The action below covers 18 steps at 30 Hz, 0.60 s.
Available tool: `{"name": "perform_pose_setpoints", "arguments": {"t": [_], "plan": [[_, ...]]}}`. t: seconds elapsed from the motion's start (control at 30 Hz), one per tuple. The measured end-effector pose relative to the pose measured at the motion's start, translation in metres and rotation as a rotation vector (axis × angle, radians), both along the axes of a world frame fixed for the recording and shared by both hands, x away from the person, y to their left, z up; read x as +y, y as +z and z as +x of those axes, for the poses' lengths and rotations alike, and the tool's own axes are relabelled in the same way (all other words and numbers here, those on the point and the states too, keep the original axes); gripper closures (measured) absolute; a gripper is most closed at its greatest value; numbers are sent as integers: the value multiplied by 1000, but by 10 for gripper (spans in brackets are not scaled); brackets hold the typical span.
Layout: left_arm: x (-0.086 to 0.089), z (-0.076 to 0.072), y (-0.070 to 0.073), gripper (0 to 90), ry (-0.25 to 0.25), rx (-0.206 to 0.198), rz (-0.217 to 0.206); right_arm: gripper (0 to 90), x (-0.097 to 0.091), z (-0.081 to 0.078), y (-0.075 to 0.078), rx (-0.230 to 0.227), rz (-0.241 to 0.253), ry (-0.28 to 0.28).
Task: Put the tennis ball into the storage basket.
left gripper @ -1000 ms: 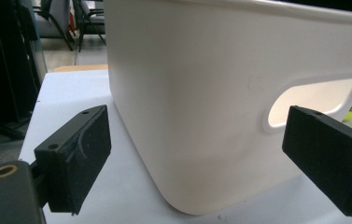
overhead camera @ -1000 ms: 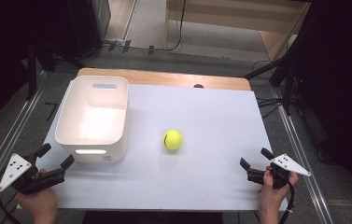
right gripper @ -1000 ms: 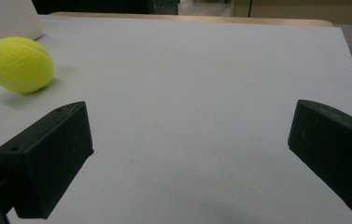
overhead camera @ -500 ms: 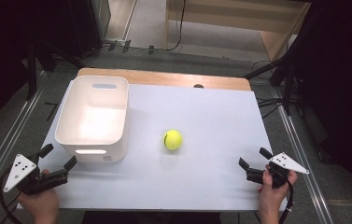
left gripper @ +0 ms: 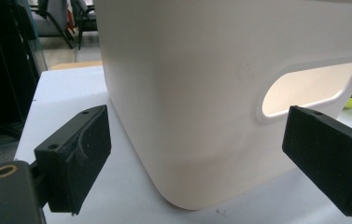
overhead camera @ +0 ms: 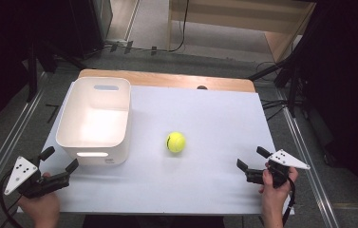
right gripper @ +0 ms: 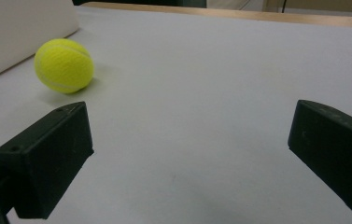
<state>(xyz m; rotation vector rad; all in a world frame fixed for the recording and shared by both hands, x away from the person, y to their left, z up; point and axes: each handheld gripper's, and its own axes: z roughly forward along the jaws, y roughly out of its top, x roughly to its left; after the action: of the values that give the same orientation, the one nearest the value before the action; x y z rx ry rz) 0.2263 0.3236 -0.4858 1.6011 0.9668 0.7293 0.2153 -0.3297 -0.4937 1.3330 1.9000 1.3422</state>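
High view: fuzzy round ball [overhead camera: 175, 142] beside smooth, rounded plastic bin [overhead camera: 96, 118].

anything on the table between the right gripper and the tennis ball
Nothing: in the high view, bare white table runs from the right gripper to the tennis ball.

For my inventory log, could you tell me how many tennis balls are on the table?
1: the tennis ball lies on the table, right of the white bin, whose visible interior looks empty.
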Motion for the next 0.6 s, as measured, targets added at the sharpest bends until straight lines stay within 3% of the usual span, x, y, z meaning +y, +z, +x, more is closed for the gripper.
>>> {"name": "perform_pose_setpoints", "arguments": {"t": [0.37,0.6], "plan": [[1,0,0,79,-4,-1,-9,0,16,13,14,56,-53,53],[5,0,0,79,7,4,-42,0,29,25,18,89,-85,74]]}}
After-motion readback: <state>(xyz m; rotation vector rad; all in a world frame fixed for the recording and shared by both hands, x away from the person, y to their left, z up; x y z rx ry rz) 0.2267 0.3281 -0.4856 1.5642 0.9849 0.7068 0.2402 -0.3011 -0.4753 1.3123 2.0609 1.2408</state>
